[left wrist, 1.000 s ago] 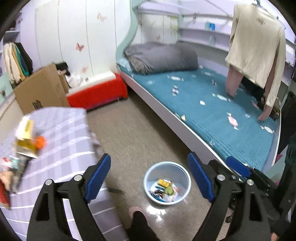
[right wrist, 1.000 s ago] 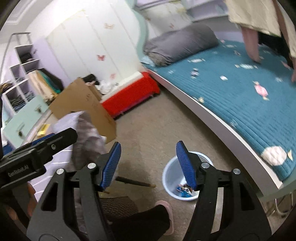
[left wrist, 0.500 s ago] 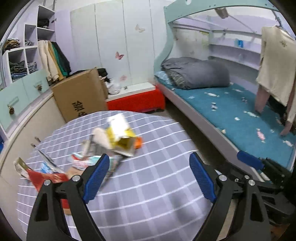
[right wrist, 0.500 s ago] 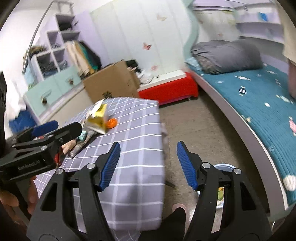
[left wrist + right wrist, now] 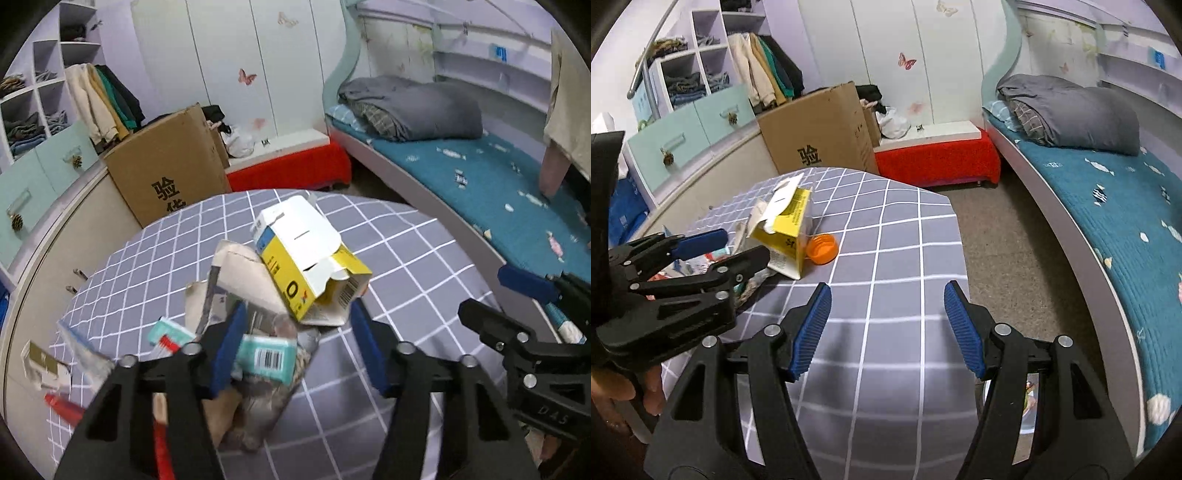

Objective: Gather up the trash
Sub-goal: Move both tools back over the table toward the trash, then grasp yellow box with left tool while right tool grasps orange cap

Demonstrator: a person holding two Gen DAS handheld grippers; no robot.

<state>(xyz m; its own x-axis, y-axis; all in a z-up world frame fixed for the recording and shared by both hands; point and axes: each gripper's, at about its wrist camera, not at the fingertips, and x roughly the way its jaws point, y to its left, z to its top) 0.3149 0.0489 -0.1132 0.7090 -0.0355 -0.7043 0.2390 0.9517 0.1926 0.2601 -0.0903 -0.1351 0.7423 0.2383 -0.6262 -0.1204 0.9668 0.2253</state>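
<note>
Cardboard is the prize here — the yellow-and-white carton (image 5: 308,266) lies atop the litter heap on the checked surface (image 5: 406,266), the left hand-held gripper (image 5: 295,347) closing around nothing yet, so centre it first; the right hand-held gripper (image 5: 886,328) waits open and empty.

we saw white wardrobe doors (image 5: 908,62) with butterfly stickers, a cardboard box (image 5: 820,136) beside a red bench (image 5: 938,158), a bed (image 5: 1108,206) with teal cover and grey bedding, open shelves (image 5: 33,99), and a speckled floor (image 5: 1015,266).
</note>
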